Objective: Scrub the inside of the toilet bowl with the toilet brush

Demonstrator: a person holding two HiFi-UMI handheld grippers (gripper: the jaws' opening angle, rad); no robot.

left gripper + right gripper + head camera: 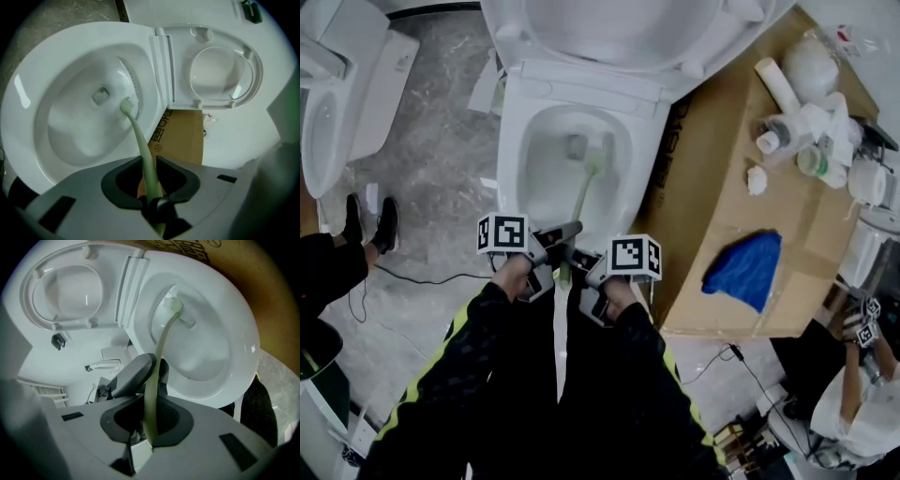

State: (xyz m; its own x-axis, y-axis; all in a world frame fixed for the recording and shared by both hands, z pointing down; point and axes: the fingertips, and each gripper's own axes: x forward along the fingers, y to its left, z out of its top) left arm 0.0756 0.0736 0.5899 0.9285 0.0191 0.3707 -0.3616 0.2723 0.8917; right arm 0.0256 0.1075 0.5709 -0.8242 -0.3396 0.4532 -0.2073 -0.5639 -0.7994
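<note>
Both tools are clamped on the pale green handle of the toilet brush (581, 202) (140, 145) (158, 352). The left tool (565, 232) (149, 187) has its jaws pressed together around the stem. The right tool (583, 265) (149, 423) grips the same stem just behind it, nearer the handle's end. In the right gripper view, the left tool's grey jaw shows ahead on the handle.

The brush reaches forward and down into the white toilet bowl (514, 141) (28, 122) (243, 333). Its bristle head (593, 161) (127, 105) (174, 305) lies against the inner wall, just beside the drain opening (100, 95). The seat and lid (609, 28) (220, 65) (65, 287) stand raised behind the bowl.

To the right of the toilet, in the head view, a flat brown cardboard box (741, 216) carries a crumpled blue cloth (745, 269). White bottles (806, 131) lie at its far end. A second toilet (337, 103) stands at the left on the grey stone-patterned floor (441, 187). A thin black cable (422, 277) runs across that floor. The person's black sleeves with yellow-green stripes (459, 366) fill the lower middle of that view.
</note>
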